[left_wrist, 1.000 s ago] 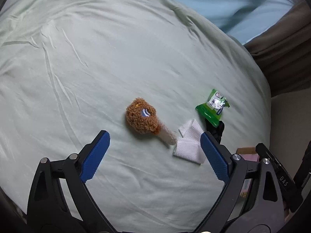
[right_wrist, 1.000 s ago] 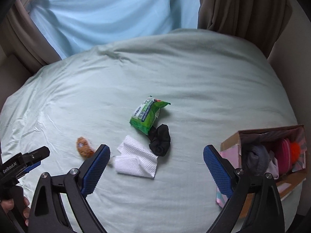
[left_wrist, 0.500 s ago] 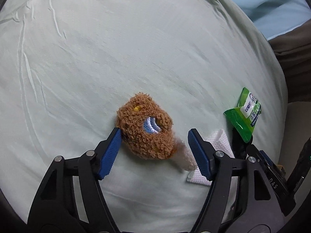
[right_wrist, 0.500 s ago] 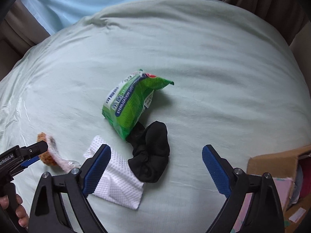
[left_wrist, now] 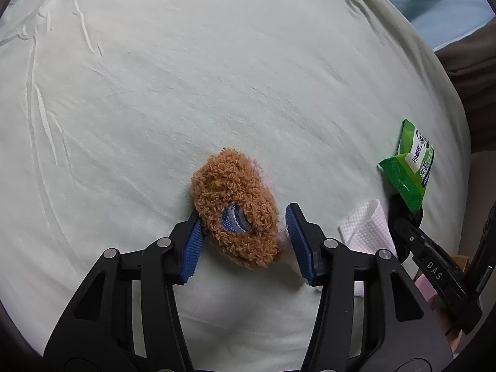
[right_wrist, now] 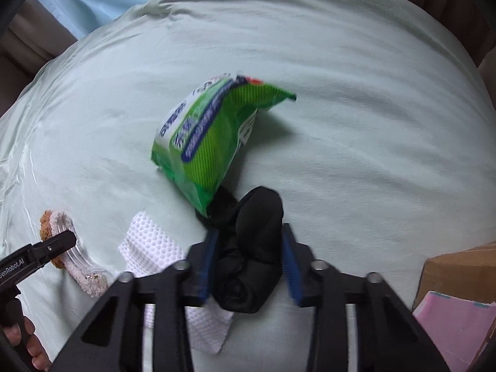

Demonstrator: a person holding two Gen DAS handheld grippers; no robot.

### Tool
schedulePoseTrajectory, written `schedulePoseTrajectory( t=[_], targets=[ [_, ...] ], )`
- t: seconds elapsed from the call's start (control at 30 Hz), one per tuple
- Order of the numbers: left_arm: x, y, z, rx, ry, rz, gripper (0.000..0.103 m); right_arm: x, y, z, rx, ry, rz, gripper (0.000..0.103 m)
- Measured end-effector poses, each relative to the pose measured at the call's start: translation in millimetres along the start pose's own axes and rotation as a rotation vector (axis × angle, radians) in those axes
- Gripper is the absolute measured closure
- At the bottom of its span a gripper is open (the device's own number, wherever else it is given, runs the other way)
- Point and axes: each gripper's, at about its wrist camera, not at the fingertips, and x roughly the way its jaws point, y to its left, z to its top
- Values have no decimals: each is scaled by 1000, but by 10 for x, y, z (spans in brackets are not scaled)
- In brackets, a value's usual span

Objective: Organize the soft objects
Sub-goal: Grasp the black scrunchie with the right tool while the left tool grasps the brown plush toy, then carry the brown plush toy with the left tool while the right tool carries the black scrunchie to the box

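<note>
Closing on two items at once: left gripper (left_wrist: 245,241) jaws have just been narrowing around the brown plush toy (left_wrist: 237,207), near pad touching, far pad apparently just clear; right gripper (right_wrist: 249,262) jaws have just clamped onto the black scrunchie (right_wrist: 249,254); both lie on the bed (left_wrist: 155,93); wipes pack (right_wrist: 210,142) and white cloth (right_wrist: 148,245) untouched; cardboard box (right_wrist: 458,266) awaits; mostly undone.

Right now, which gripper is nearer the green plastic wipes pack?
Right. The right gripper straddles the black fabric bundle touching the green plastic wipes pack; the left gripper straddles the brown plush toy, farther away.
</note>
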Motion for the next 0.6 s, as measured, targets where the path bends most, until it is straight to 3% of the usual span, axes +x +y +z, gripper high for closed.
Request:
schedulePoseTrajectory(
  t=[0.2,0.6],
  targets=[
    [-164,-50,19,28,-32,-30,66,-122,-13,-16,11,-23,9,82],
    [-915,-193,-120,89,-130,-115,67,-752,-131,-126,45,-122,13,88]
  ],
)
